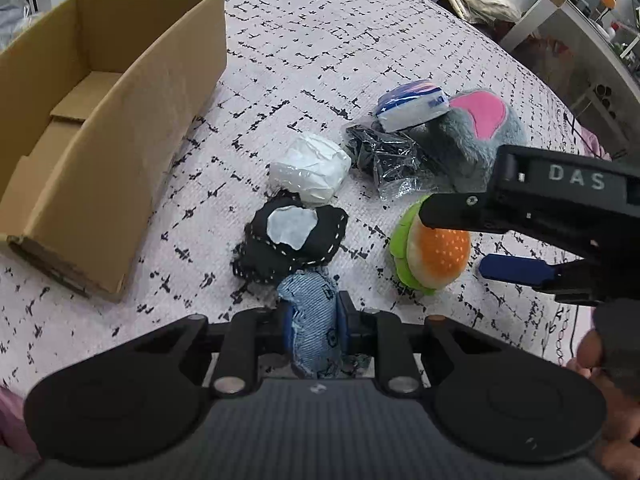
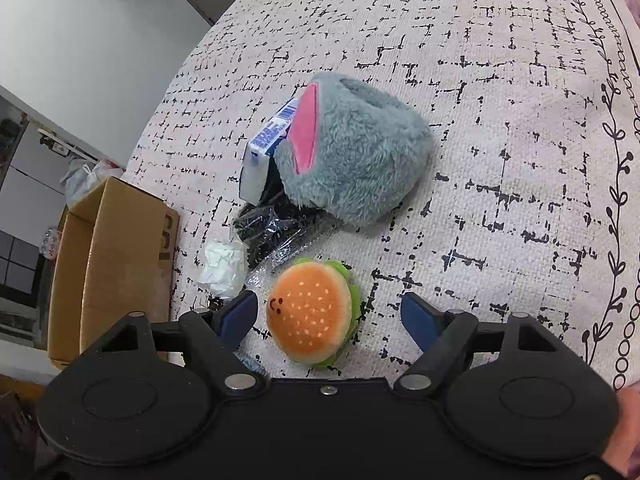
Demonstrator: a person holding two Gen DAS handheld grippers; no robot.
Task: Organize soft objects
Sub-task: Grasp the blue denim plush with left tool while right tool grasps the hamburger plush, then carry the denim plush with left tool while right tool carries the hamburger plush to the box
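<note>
- Bedspread point(image 1: 320, 40), pale with a broken black grid print, covers the surface that carries everything; whether a bed or a counter lies under it I cannot tell.
- Cardboard box point(image 1: 120, 128) lies open-topped on the left of the spread, well apart from the soft things.
- Grey plush toy point(image 2: 360, 160) with a pink ear patch lies at the far end of the cluster, touching a white and blue packet point(image 1: 412, 104) that leans against it.
- Clear bag of black items point(image 1: 384, 156) lies just in front of the packet and the grey toy.
- White bundle wrapped in plastic point(image 1: 310, 170) sits beside that bag, toward the box.
- Black cloth piece point(image 1: 292, 240) with white stitching and a white patch lies just nearer than the white bundle.
- Burger plush point(image 2: 310, 316) lies on its side on the spread, between the two blue pads of the right gripper point(image 2: 330, 320); the jaws stand wide open around it, with a gap showing on both sides, holding nothing.
- Denim piece point(image 1: 312, 324) is pinched in the left gripper point(image 1: 312, 320), whose jaws are closed tight on it from both sides; it sits just in front of the black cloth piece.
</note>
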